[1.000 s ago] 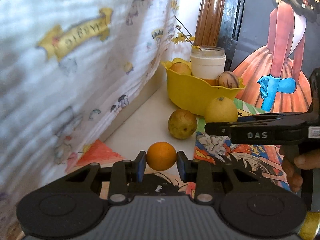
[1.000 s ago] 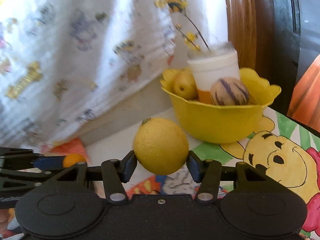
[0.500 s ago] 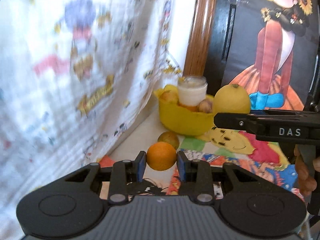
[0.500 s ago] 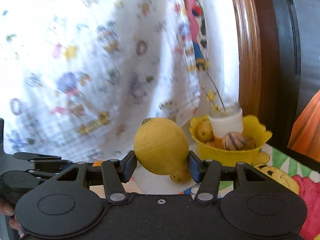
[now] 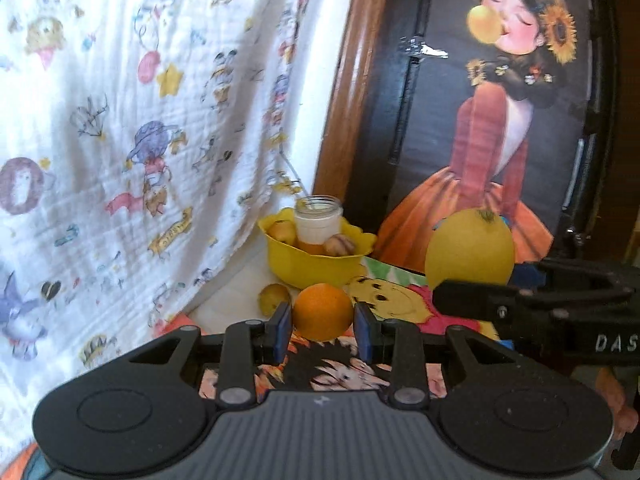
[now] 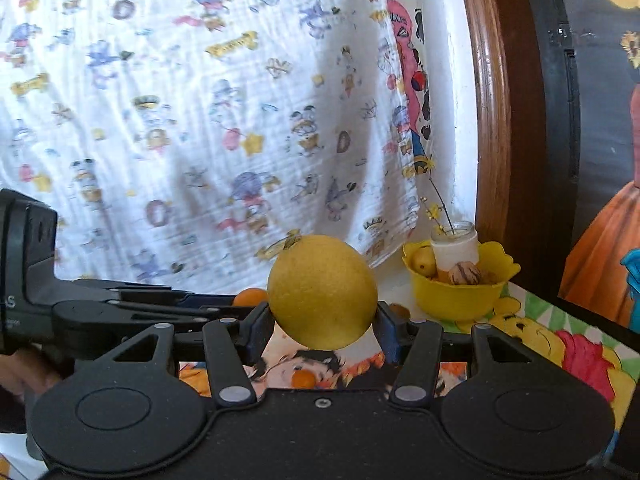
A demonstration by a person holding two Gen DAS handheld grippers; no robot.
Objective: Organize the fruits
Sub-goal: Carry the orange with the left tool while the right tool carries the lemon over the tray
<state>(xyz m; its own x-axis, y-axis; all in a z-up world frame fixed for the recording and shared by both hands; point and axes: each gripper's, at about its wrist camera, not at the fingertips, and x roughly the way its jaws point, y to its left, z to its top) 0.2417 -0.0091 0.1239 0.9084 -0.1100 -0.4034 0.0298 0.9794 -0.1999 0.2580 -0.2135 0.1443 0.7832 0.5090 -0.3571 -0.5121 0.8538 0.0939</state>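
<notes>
My left gripper (image 5: 322, 334) held the small round orange (image 5: 323, 312) across its middle; my right gripper (image 6: 322, 330) clamped the big yellow lemon (image 6: 322, 291), both aloft short of the yellow plastic bowl (image 6: 460, 302). Firm, rollable, probably slippery skins.

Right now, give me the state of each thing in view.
left gripper: shut on orange, lifted
right gripper: shut on lemon, lifted
yellow bowl: upright, holding fruit and jar
jar: upright, lidless
small yellow fruit: on table beside bowl
</notes>
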